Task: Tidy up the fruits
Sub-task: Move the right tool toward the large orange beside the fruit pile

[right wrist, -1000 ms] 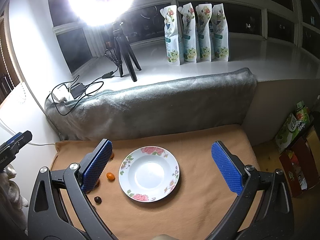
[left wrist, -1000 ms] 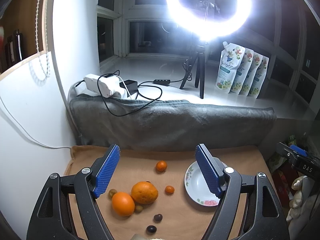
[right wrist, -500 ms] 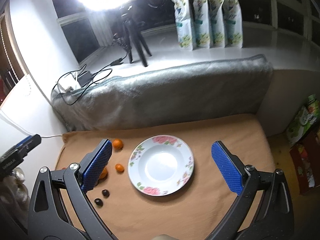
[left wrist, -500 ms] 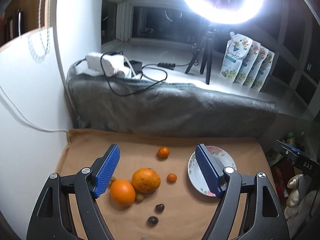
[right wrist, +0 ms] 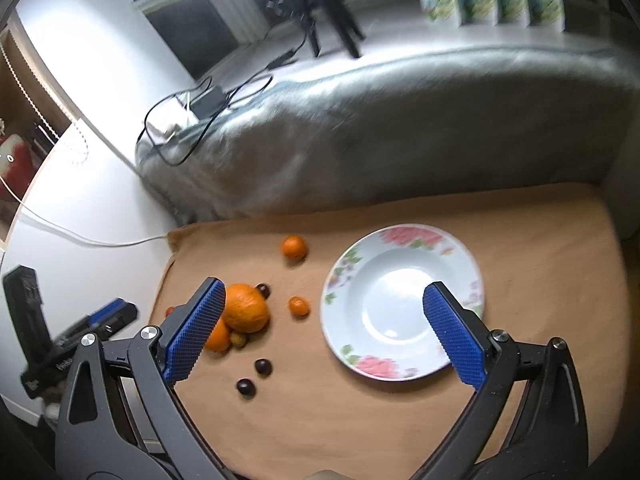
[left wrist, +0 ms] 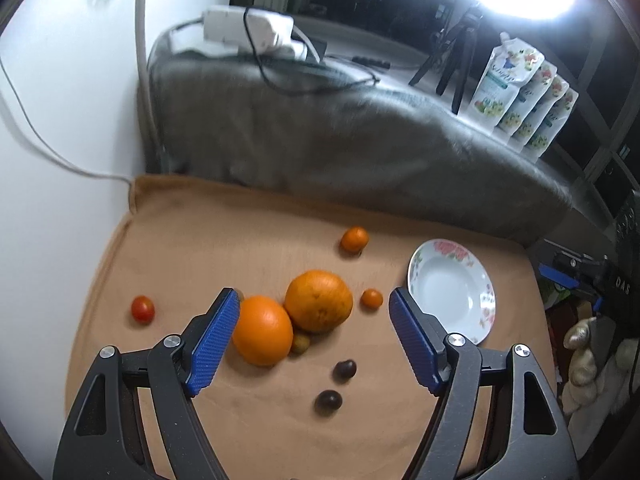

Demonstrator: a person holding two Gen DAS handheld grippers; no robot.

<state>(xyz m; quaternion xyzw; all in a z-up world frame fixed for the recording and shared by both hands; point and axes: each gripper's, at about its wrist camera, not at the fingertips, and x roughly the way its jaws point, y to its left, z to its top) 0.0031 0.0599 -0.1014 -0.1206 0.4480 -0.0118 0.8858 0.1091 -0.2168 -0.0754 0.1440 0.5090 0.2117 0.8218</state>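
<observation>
While both hand-held grippers gape empty, oranges (left wrist: 288, 320) below left hand-held gripper (left wrist: 312, 340), plate (right wrist: 404, 300) under right hand-held gripper (right wrist: 332, 328)

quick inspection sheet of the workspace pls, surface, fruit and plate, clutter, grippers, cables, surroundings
Surface: tan cloth covers the work area, with a grey blanket bunched along its far edge.
Job's things: two large oranges touch each other; a small olive fruit is tucked against them. Two small orange fruits, a red tomato and dark round fruits lie loose. The floral plate holds nothing.
Clutter: nothing seen on the cloth besides the fruit and plate.
Grippers: left gripper open above the oranges; right gripper open, one finger over the plate.
Cables: black leads and a white power strip on the blanket; a white cable runs along the wall.
Surroundings: ring light on a tripod, four pouches on the sill.
</observation>
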